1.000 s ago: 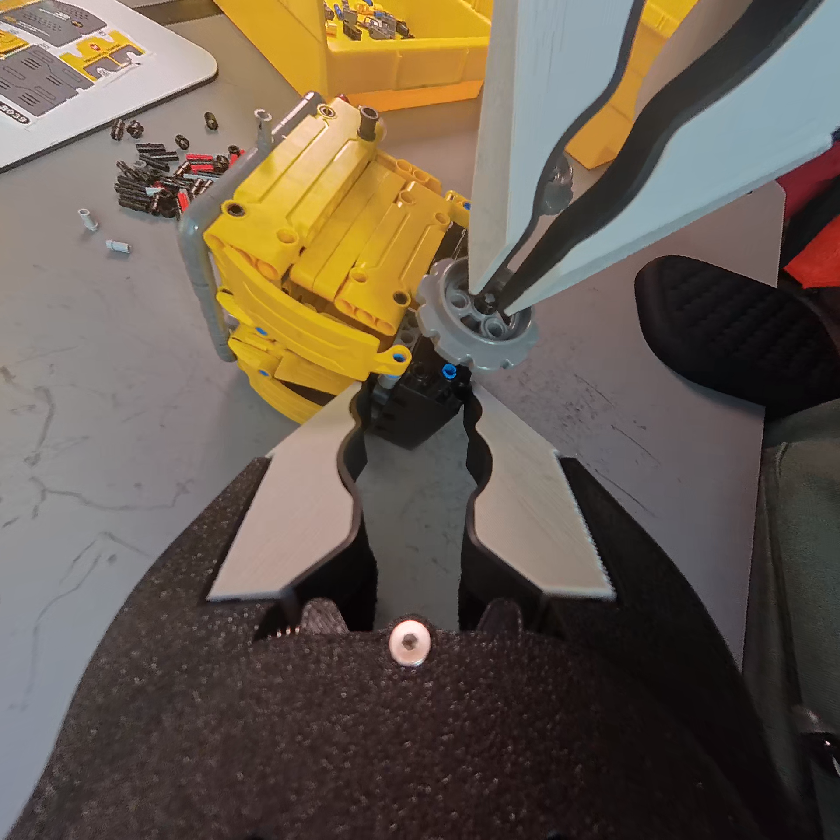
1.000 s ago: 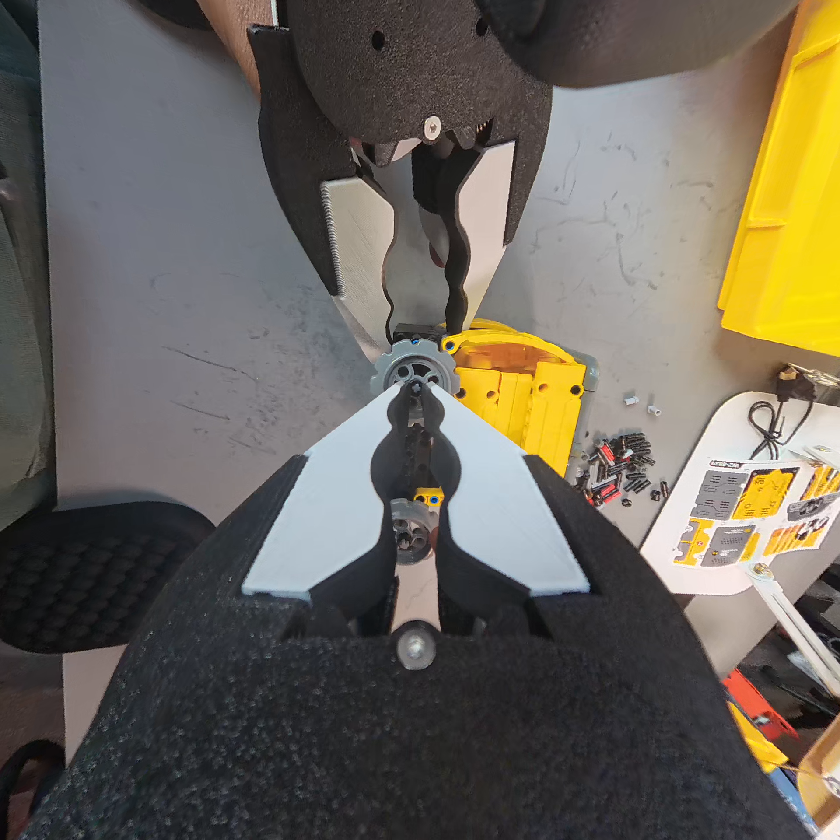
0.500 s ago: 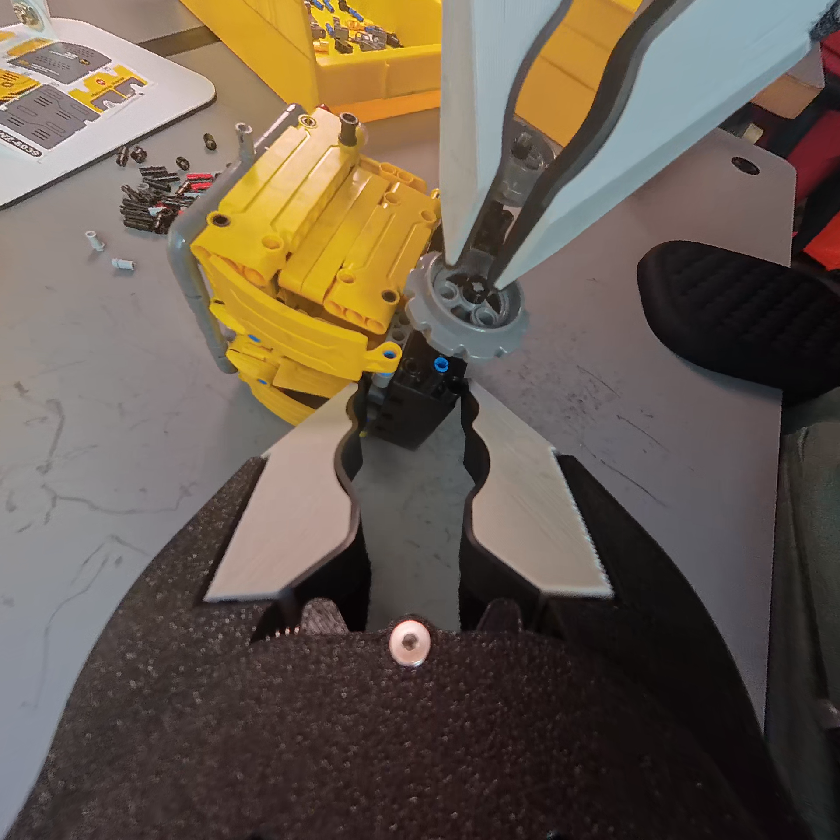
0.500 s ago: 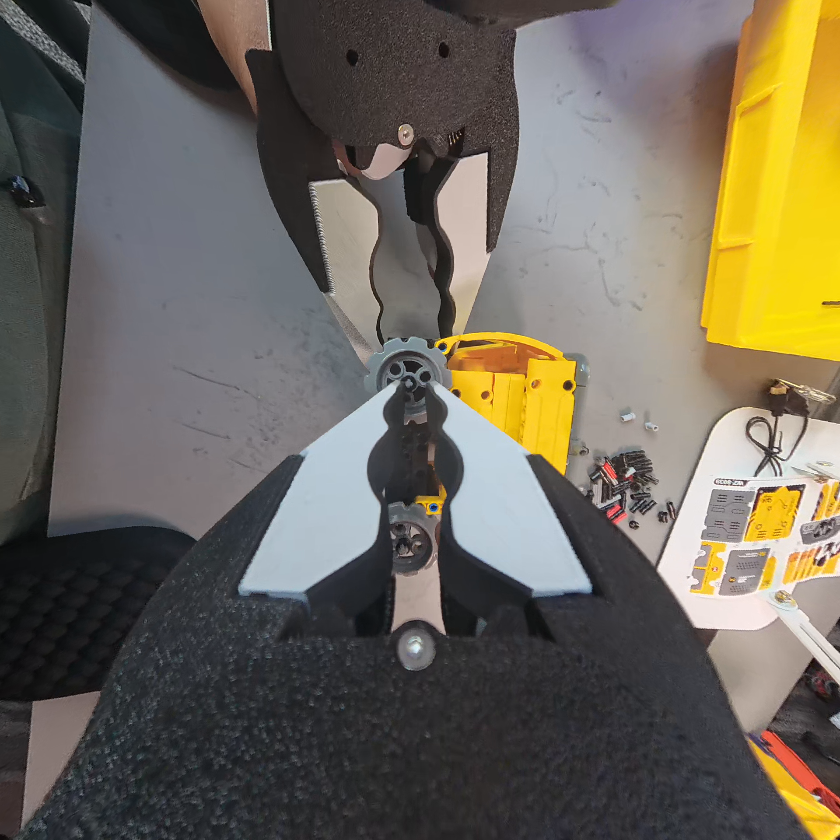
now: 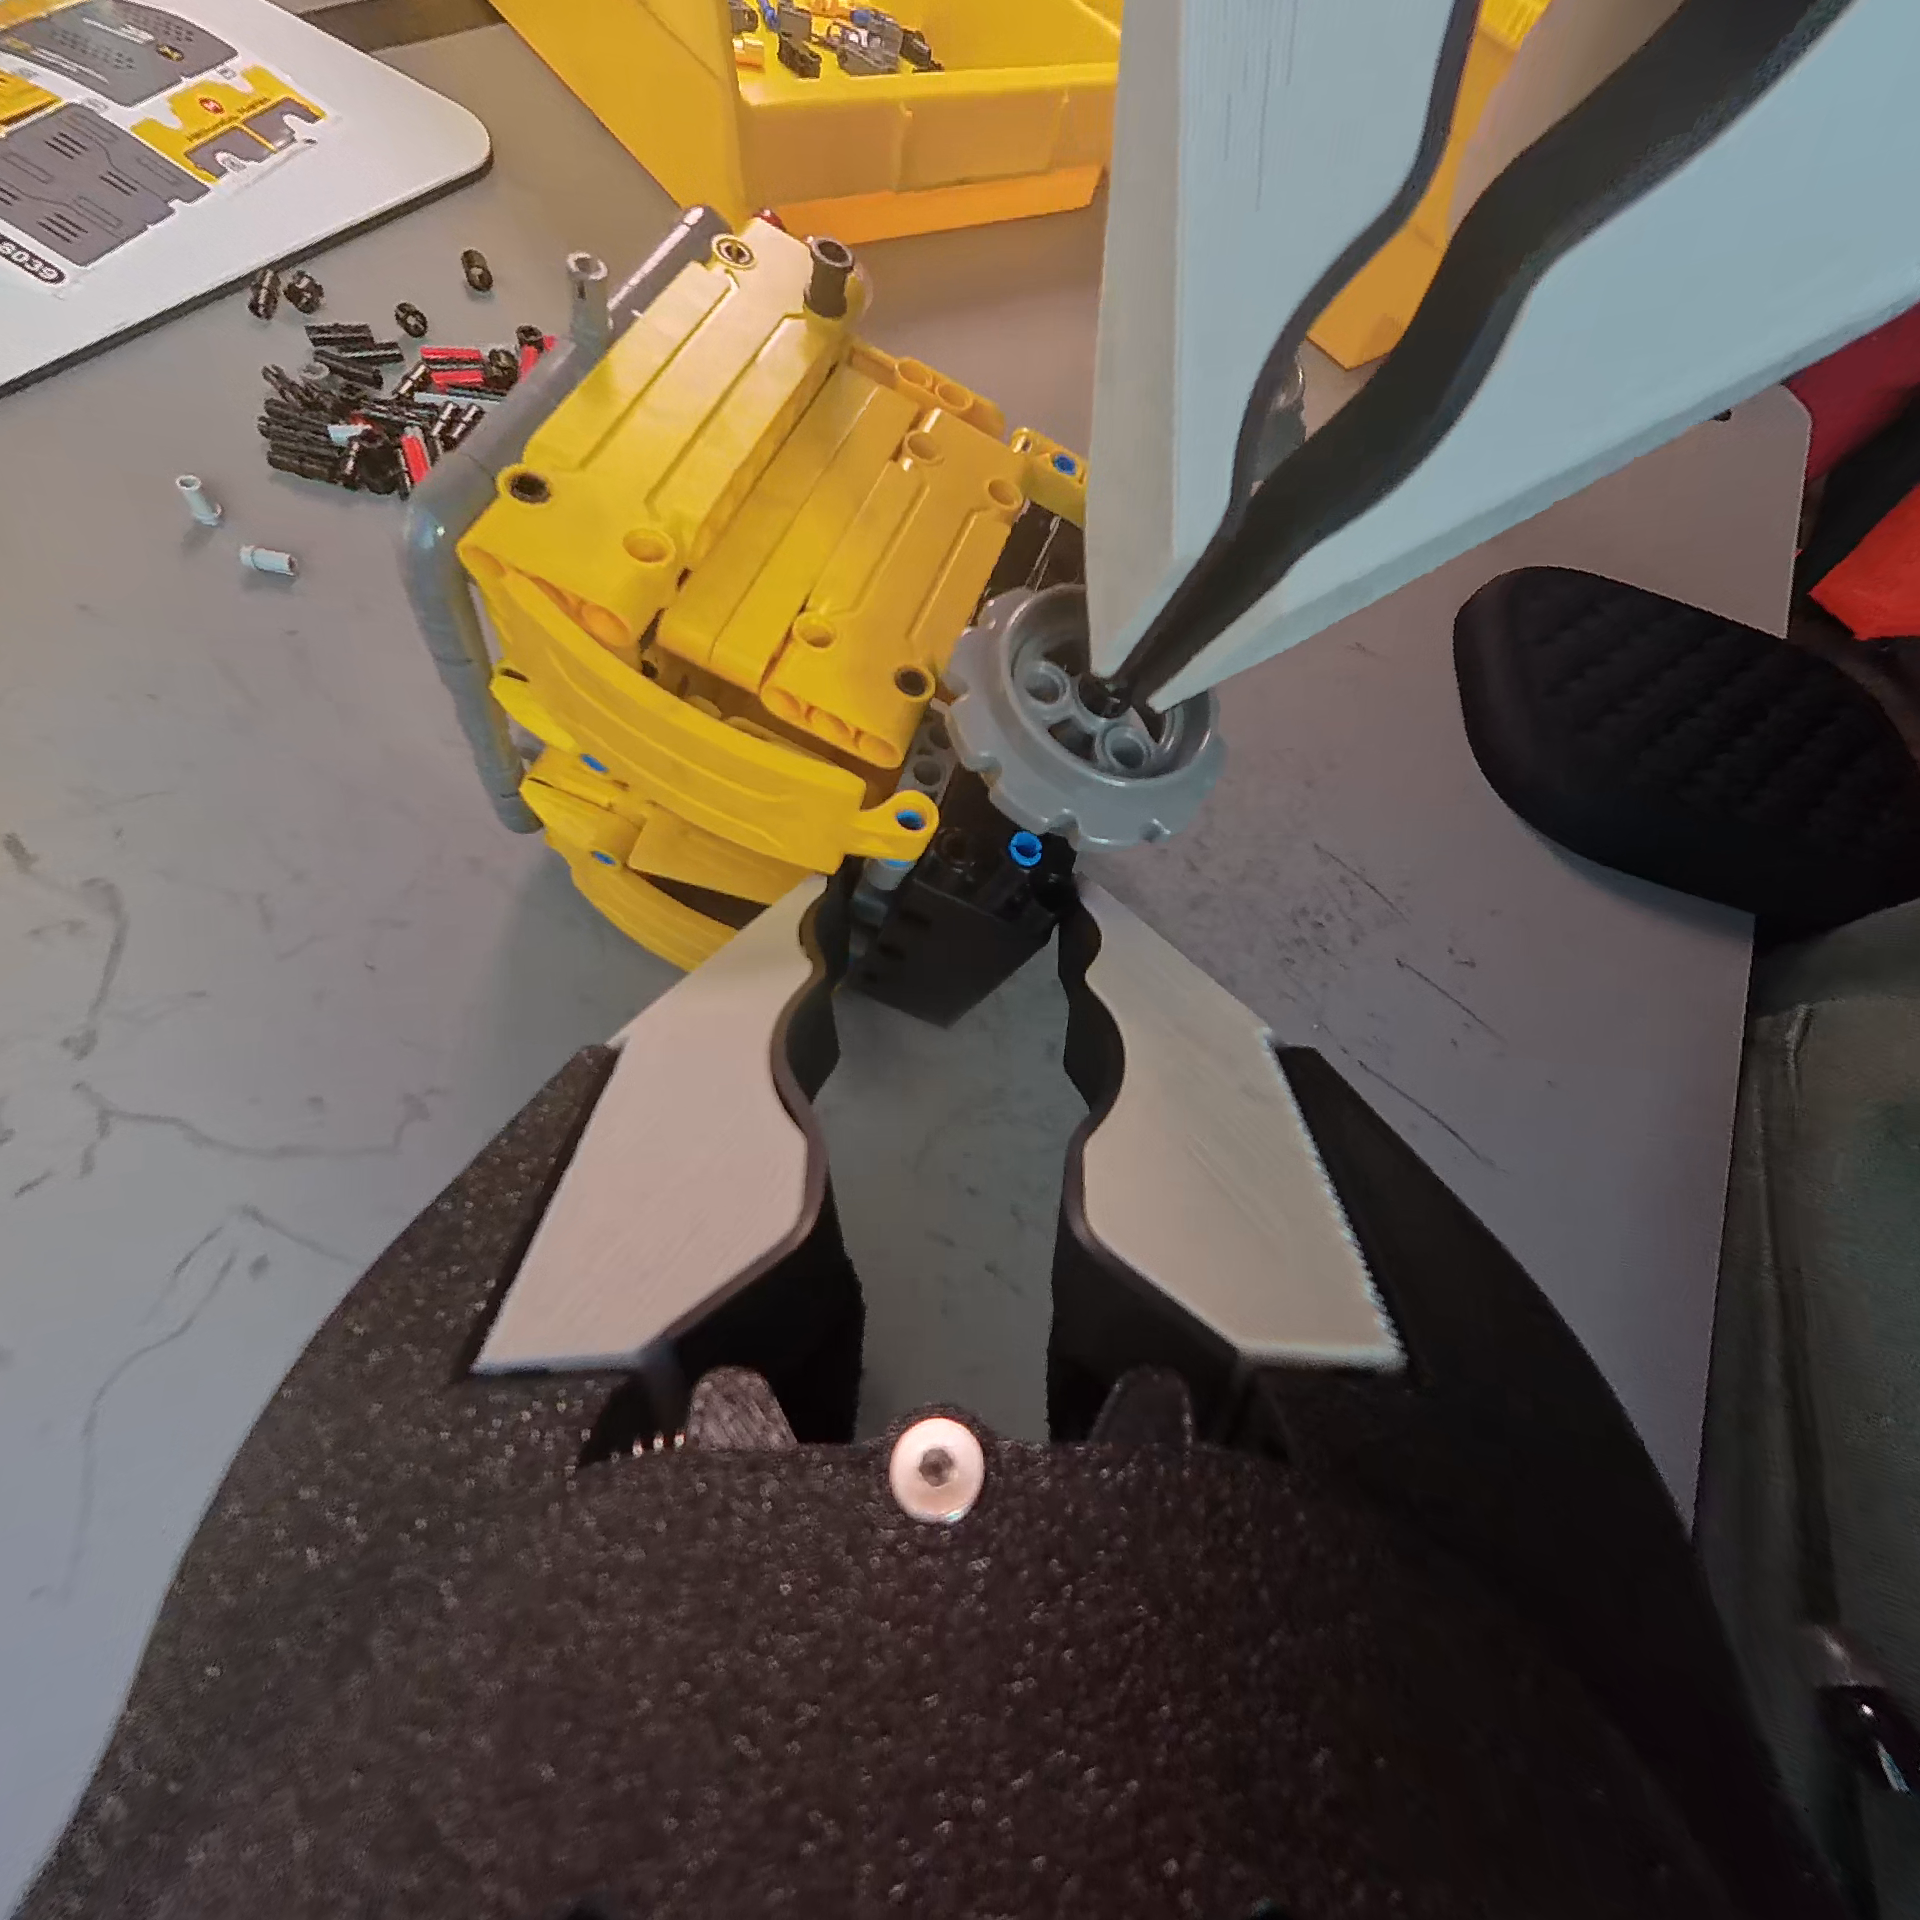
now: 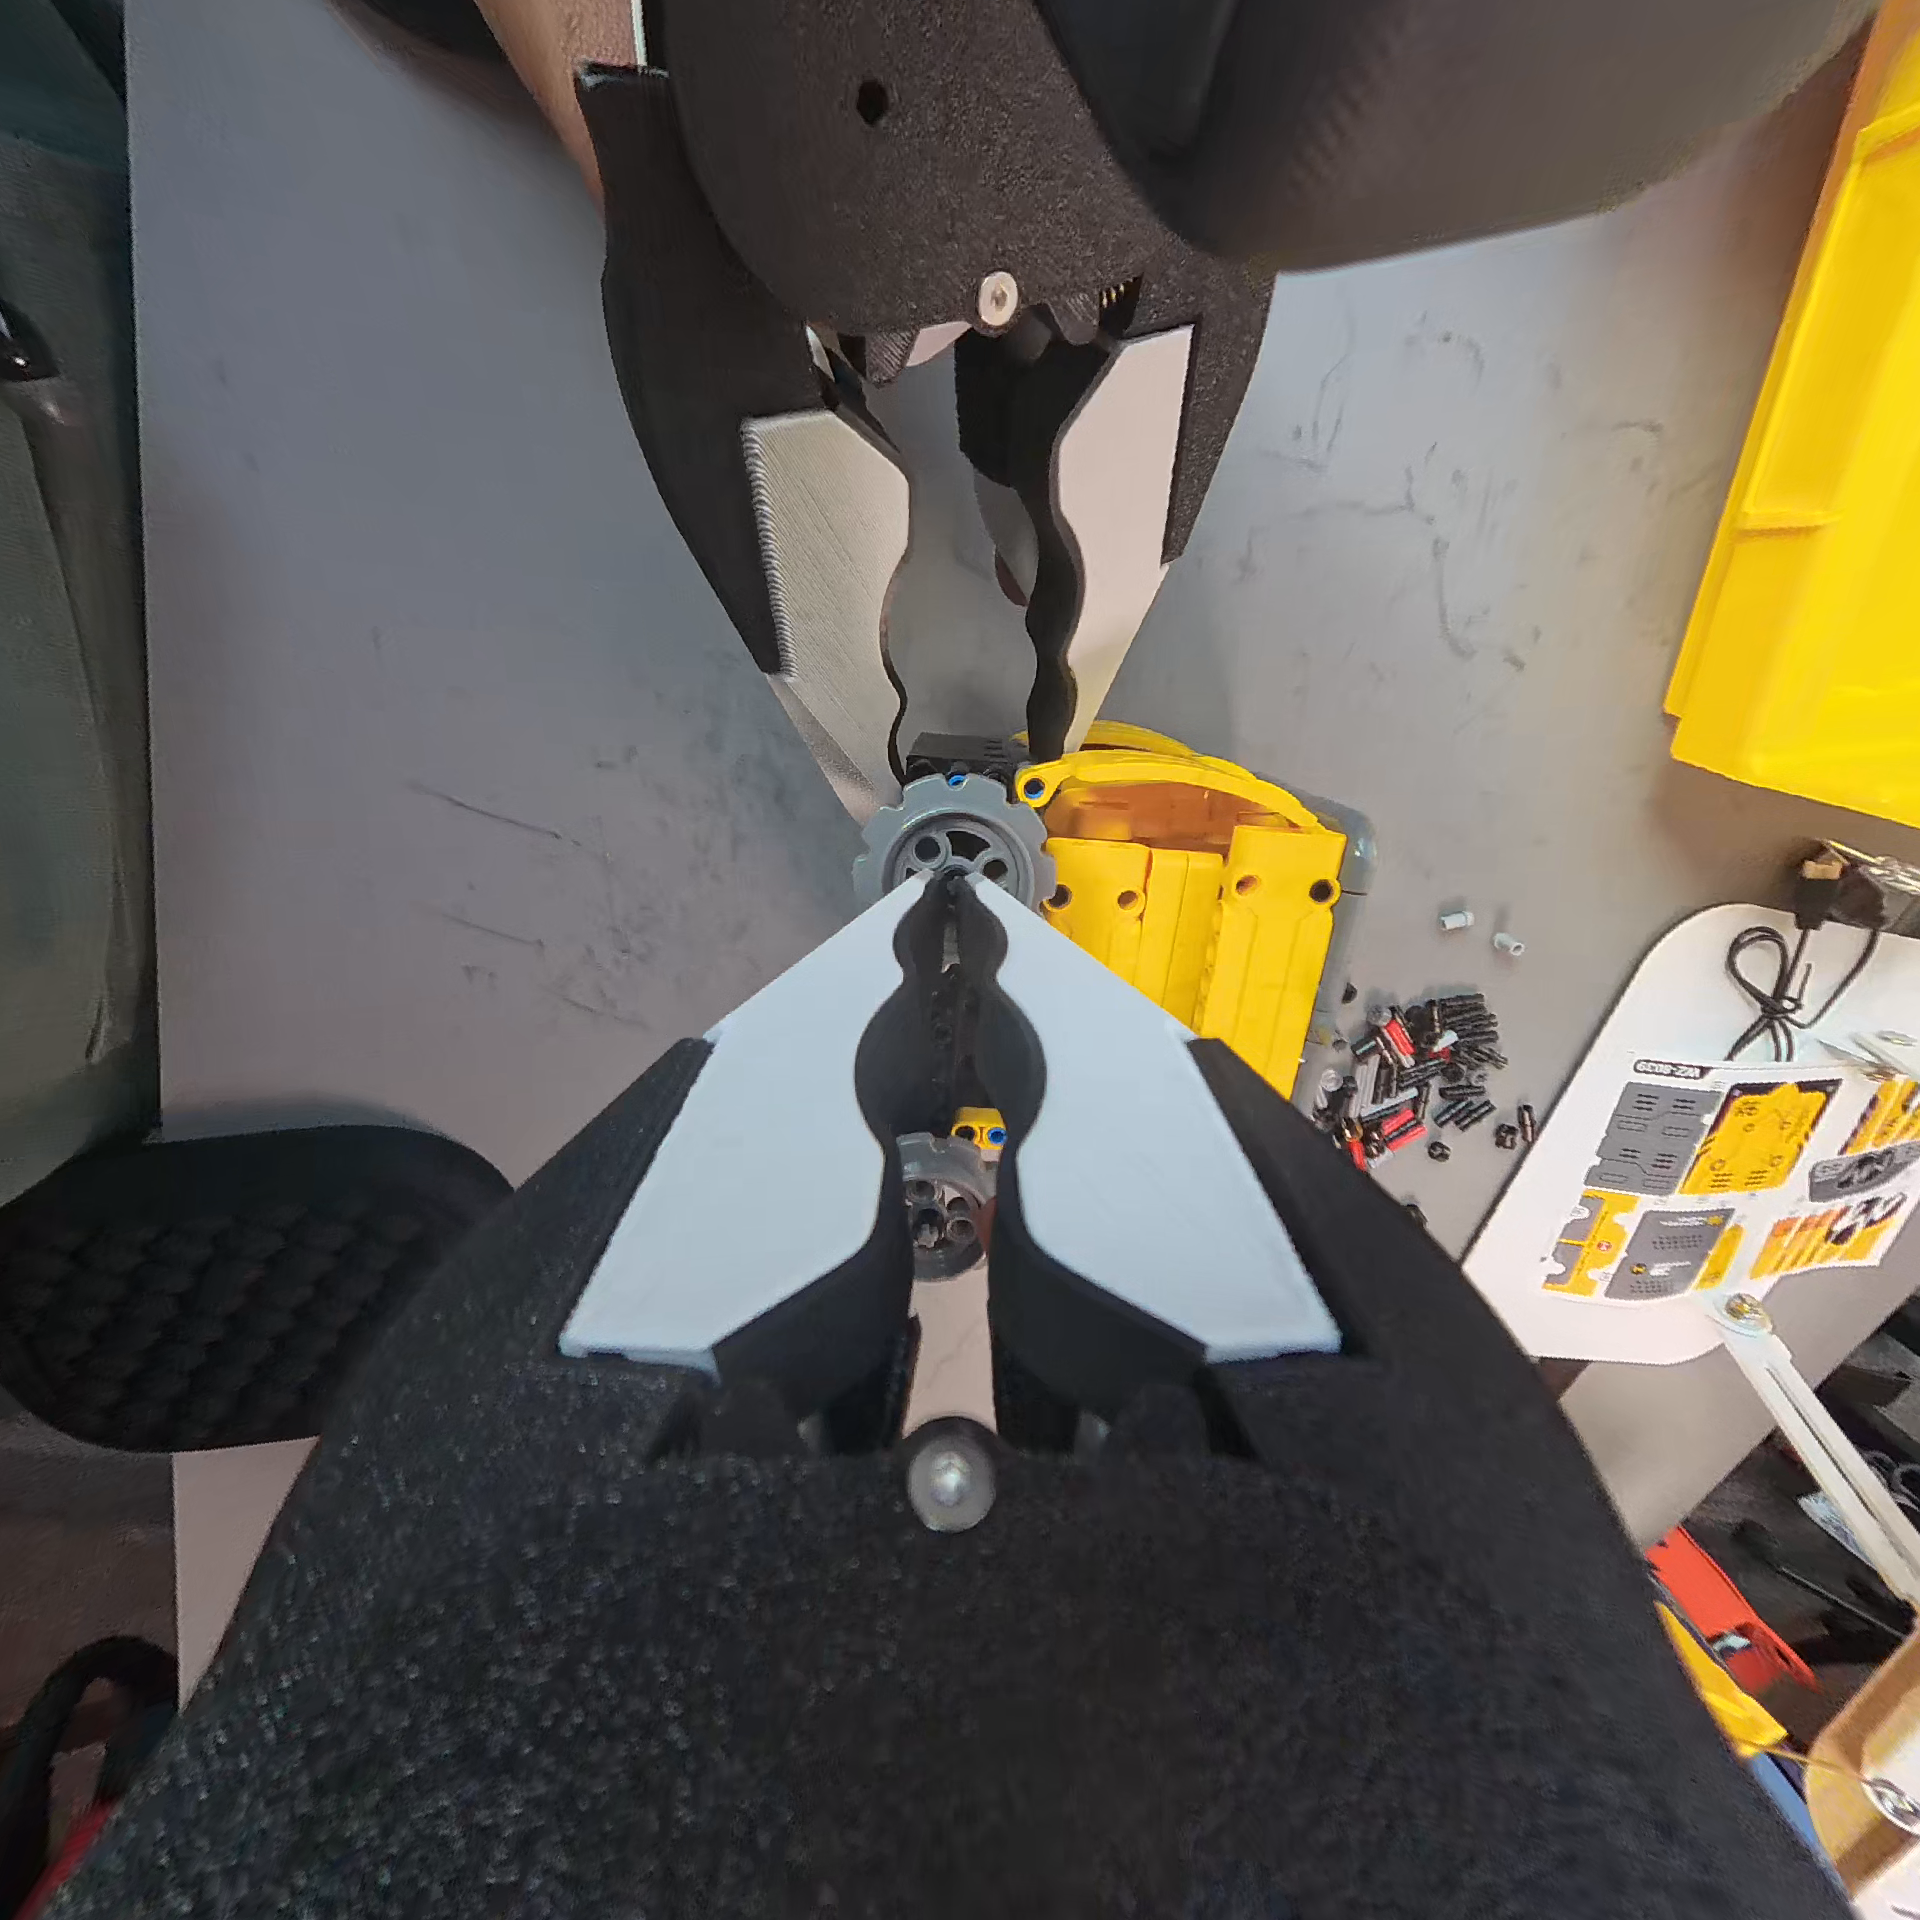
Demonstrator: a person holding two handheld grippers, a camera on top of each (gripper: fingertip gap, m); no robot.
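Observation:
A yellow brick model (image 5: 748, 561) with a black base (image 5: 951, 935) lies on the grey table (image 5: 208, 935). A grey toothed wheel (image 5: 1091, 748) sits on its side. My left gripper (image 5: 951, 914) is shut on the black base and holds the model. My right gripper (image 5: 1127, 691), with pale blue fingers, comes down from above. It is shut, and its tips pinch a small black pin at the wheel's hub. The right wrist view shows the right gripper (image 6: 951, 883) on the wheel (image 6: 951, 847), with the left gripper (image 6: 971, 758) opposite. A second grey wheel (image 6: 940, 1216) shows through the finger gap.
A pile of black and red pins (image 5: 384, 405) lies left of the model, also in the right wrist view (image 6: 1423, 1070). Behind are yellow bins (image 5: 914, 135) and a white board with an instruction sheet (image 5: 156, 156). A black padded armrest (image 5: 1662, 727) lies past the table's right edge. My right fingertips sit around 6 cm from my left ones.
The model and both grippers shifted slightly together, then came back. The right gripper's tips stayed on the wheel's hub and the left gripper kept its hold.

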